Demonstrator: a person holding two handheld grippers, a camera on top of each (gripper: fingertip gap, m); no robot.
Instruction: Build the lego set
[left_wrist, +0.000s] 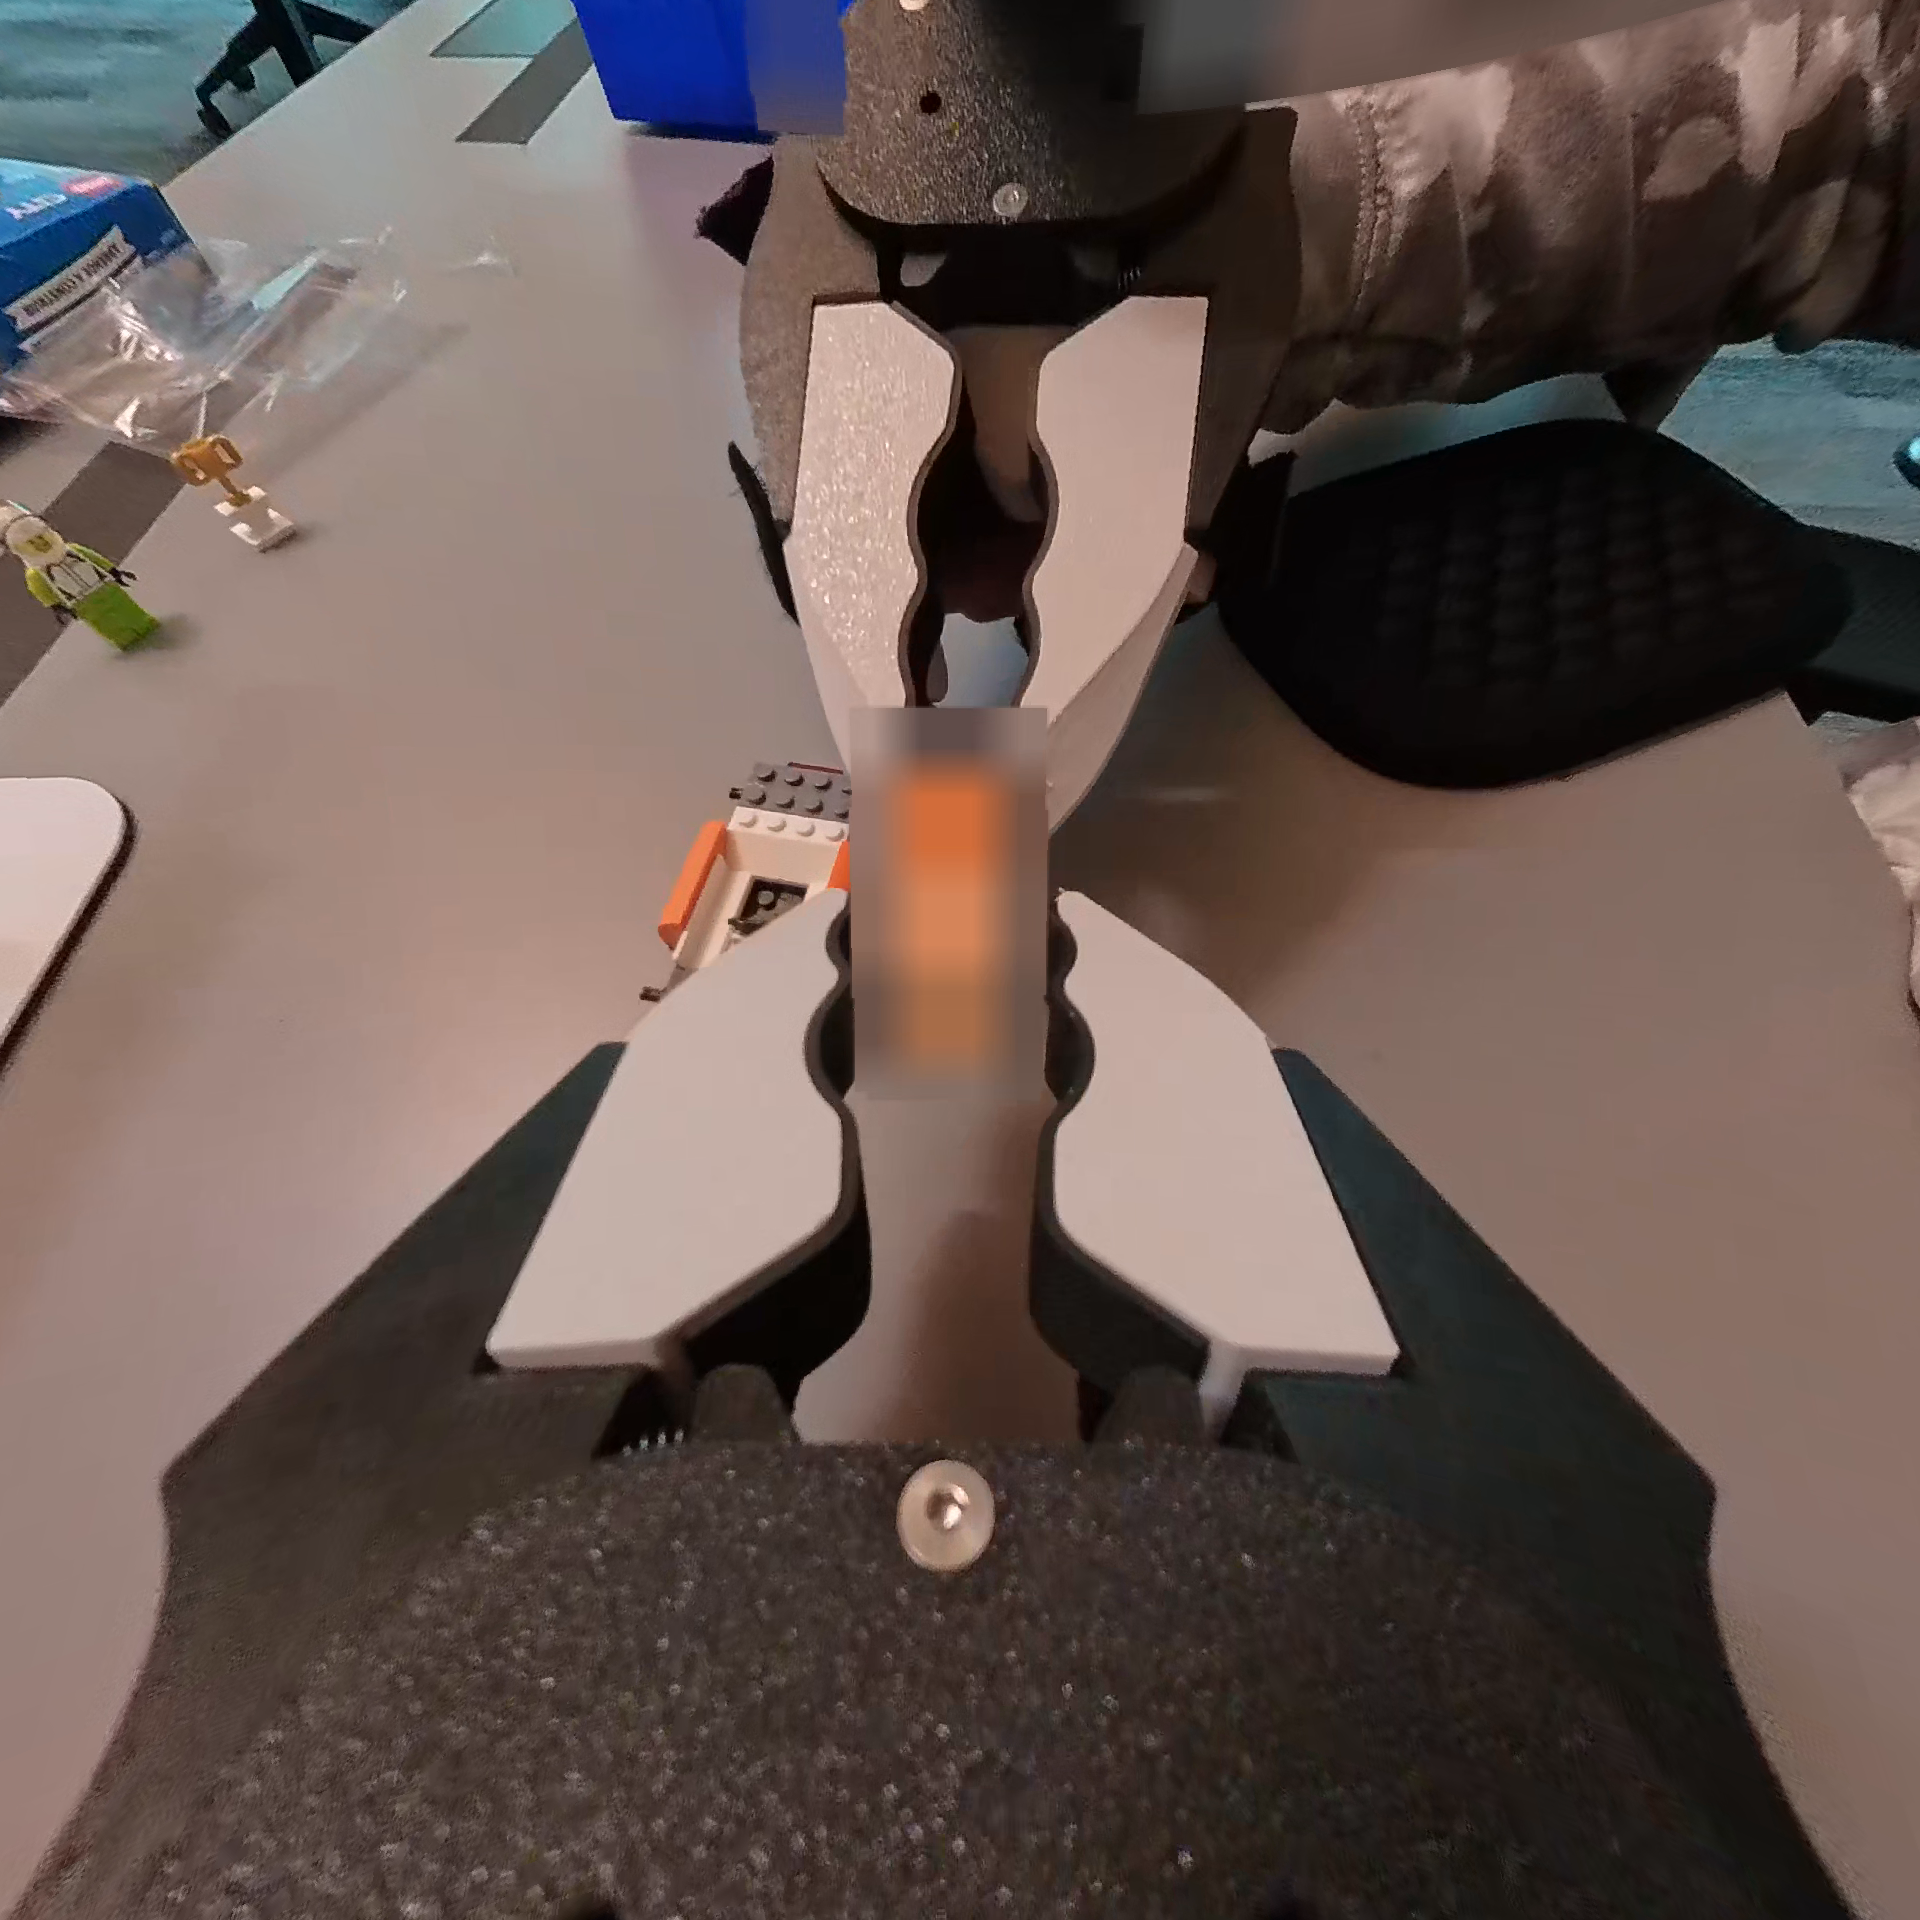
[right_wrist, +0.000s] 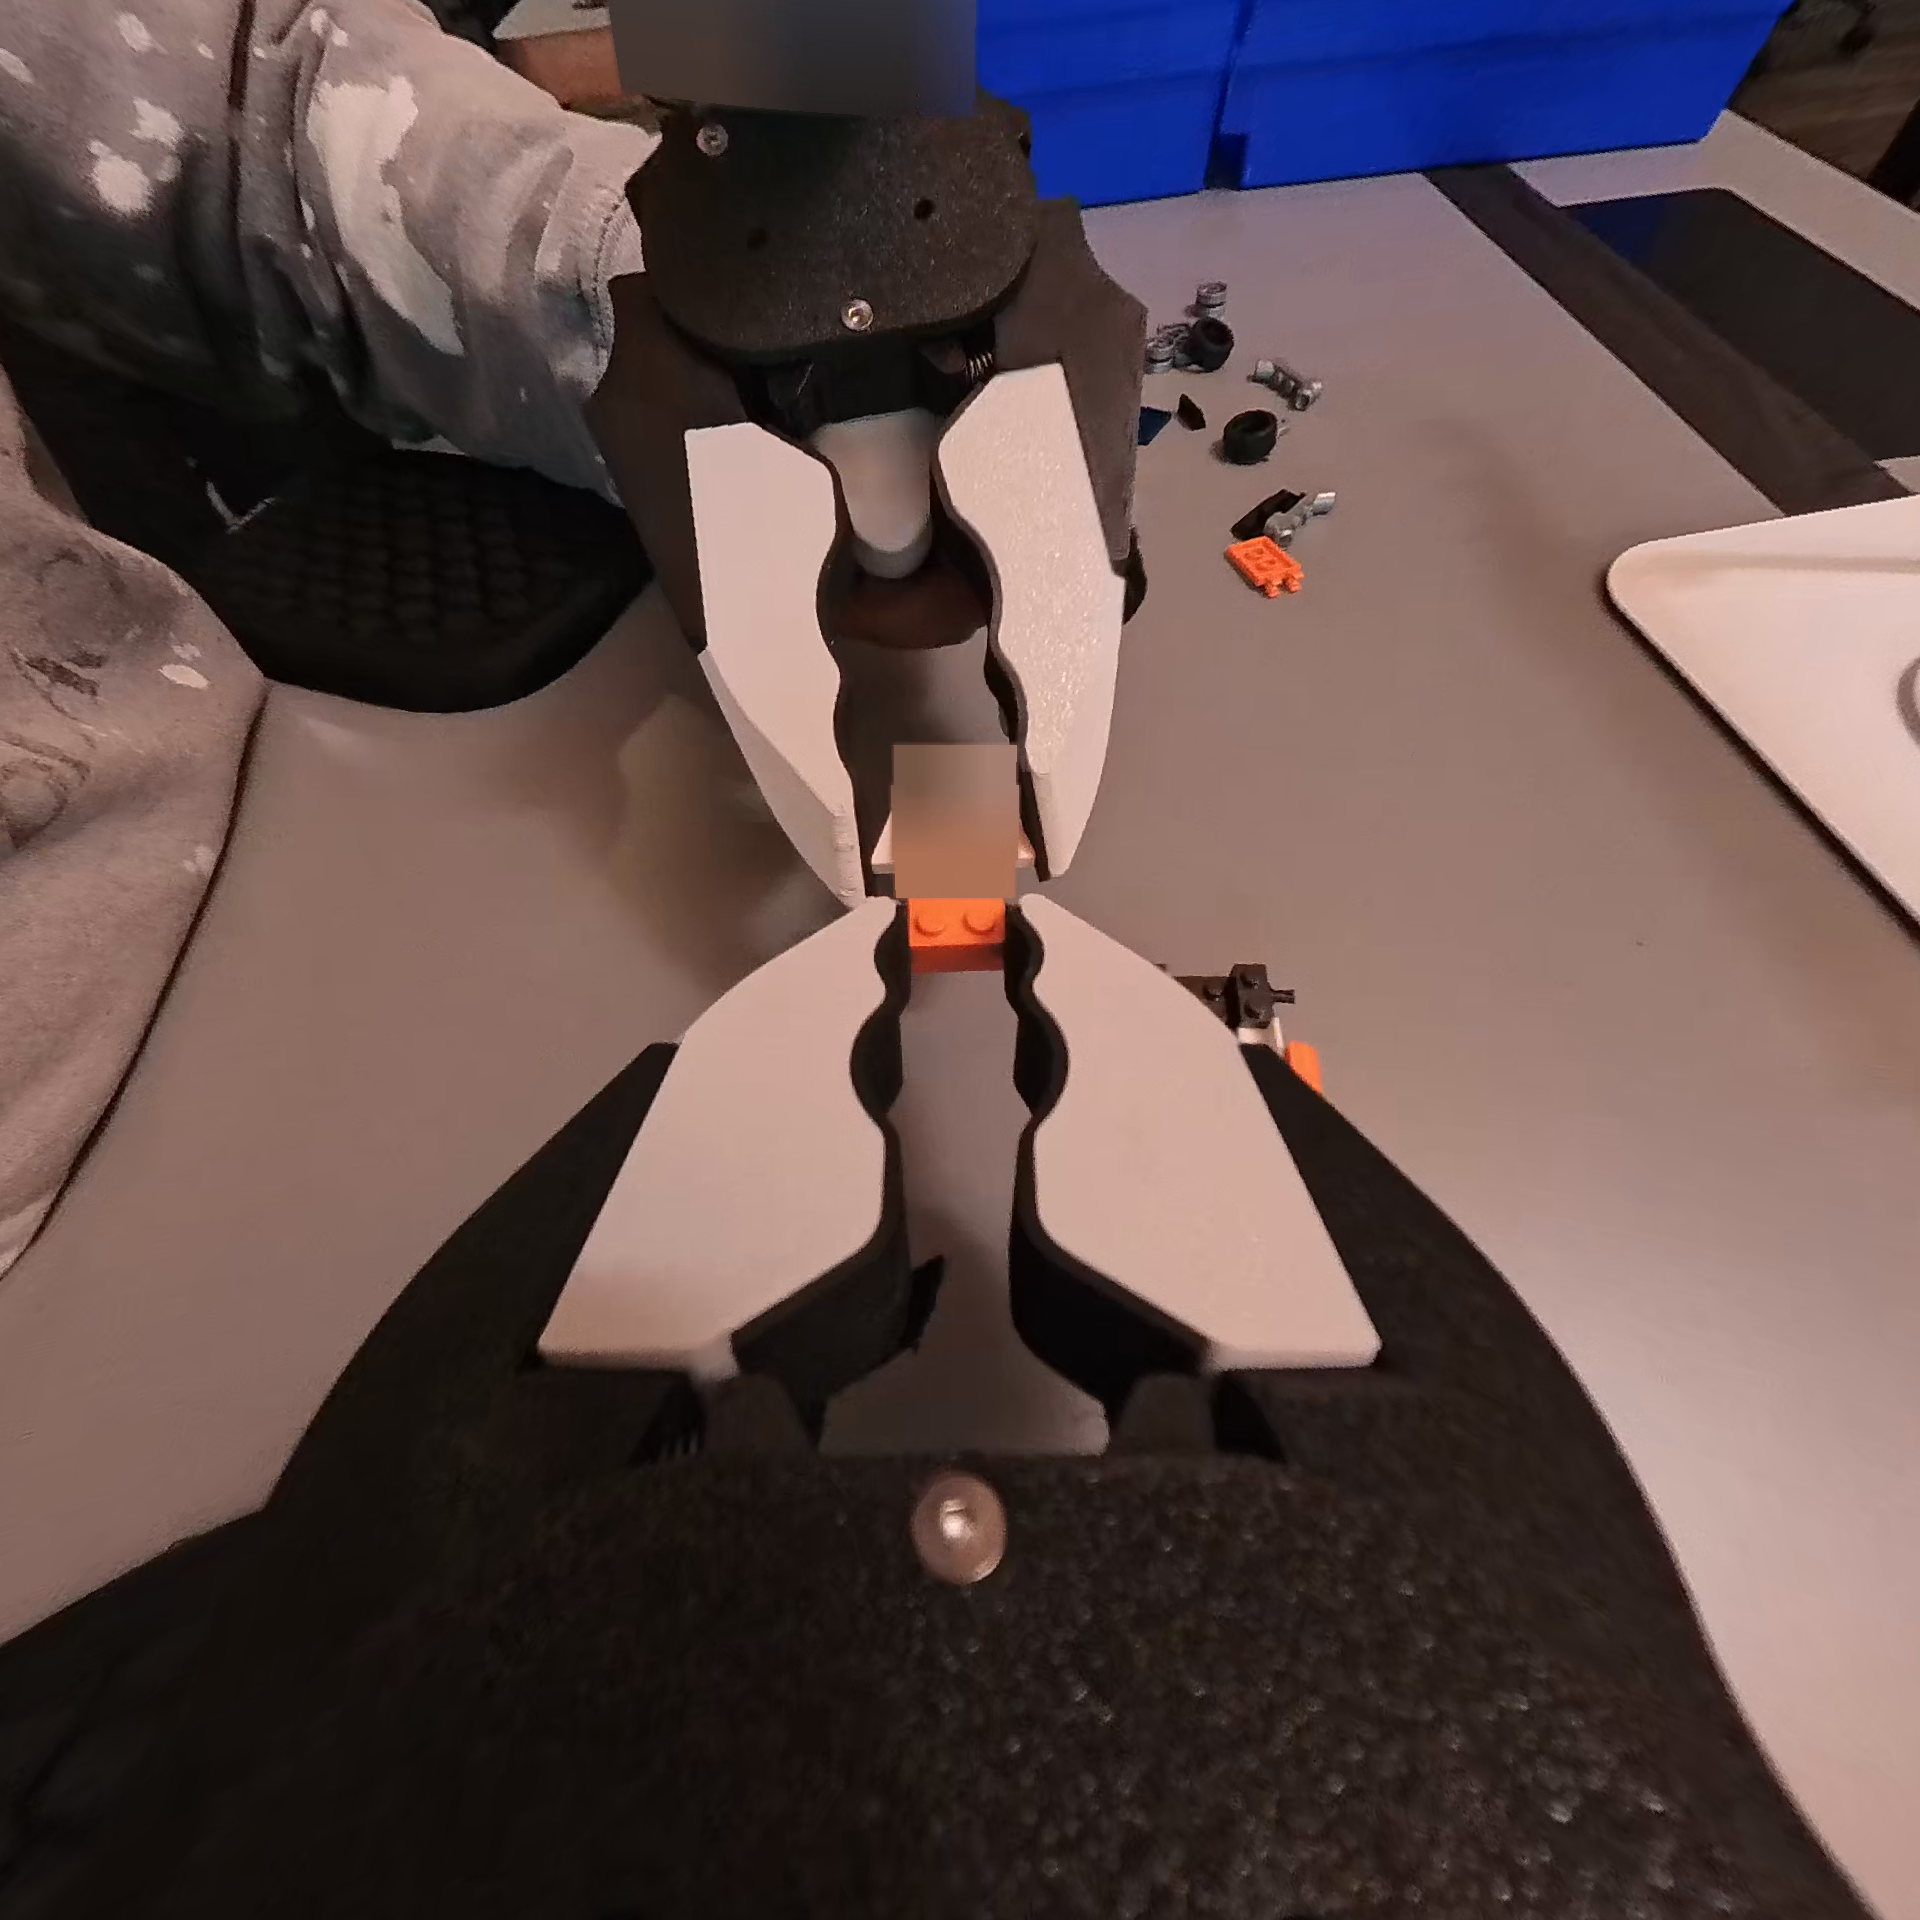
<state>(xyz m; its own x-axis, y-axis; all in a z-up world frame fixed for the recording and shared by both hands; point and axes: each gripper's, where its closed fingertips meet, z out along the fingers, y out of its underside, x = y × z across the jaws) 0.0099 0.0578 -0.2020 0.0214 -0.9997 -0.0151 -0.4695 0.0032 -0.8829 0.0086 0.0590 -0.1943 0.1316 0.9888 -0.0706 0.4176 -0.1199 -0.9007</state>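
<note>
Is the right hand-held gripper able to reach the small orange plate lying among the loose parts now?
Probably not yet: the right hand-held gripper is shut on an orange brick that meets the left hand-held gripper. The table toward the orange plate looks free.

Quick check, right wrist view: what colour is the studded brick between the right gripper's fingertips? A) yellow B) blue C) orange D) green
C: the brick pinched between the right gripper's fingertips is orange, with two studs showing on top.
</note>
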